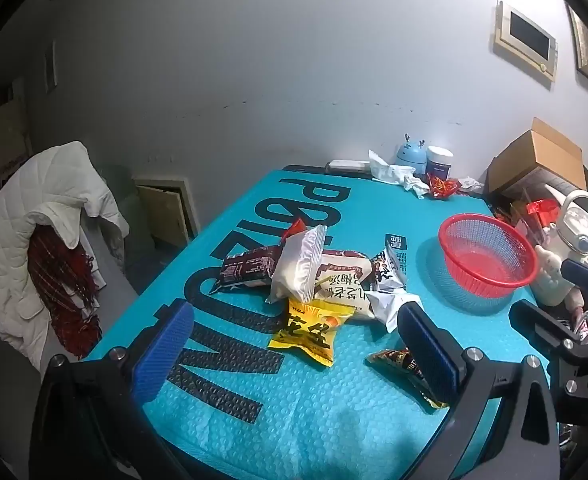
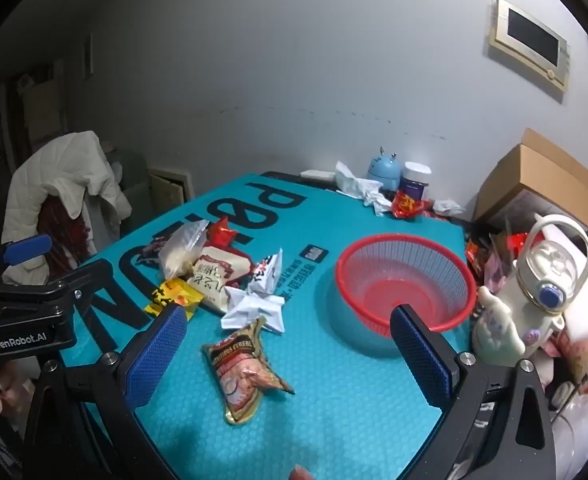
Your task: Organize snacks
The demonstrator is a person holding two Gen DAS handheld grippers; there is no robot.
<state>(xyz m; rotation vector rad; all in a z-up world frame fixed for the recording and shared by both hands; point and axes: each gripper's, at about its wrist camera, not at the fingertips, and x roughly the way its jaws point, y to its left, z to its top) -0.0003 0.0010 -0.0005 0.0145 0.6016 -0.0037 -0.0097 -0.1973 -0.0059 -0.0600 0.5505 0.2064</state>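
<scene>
Hovering low over the teal bubble-wrap surface [image 1: 326, 420], left claw [image 1: 294, 328] spread wide and holding nothing, blue pads [image 1: 162, 344] framing the yellow peanut packet [image 1: 310, 330] lying flat just beyond. Spread wide and bare as well, right claw [image 2: 290, 344], with a crumpled cereal packet [image 2: 242, 376] lying between and just past its pads [image 2: 154, 356]. Lying loose farther out, a heap of snacks: white crumpled wrapper [image 2: 254, 310], large red-and-cream bag [image 1: 346, 276], clear pouch of pale contents [image 1: 300, 266] leaning upright on top, dark maroon packet [image 1: 246, 272] to the left of the heap. Standing apart to the right of the heap, red mesh basket [image 2: 408, 280], upright and holding none of the packets. Beside the basket's right rim, a cream kettle-shaped bottle [image 2: 550, 280]. Against the far wall, a blue antlered gadget [image 2: 384, 170], a white-lidded jar [image 2: 416, 178], crumpled tissues [image 2: 358, 188] and a cardboard box [image 2: 534, 184].
</scene>
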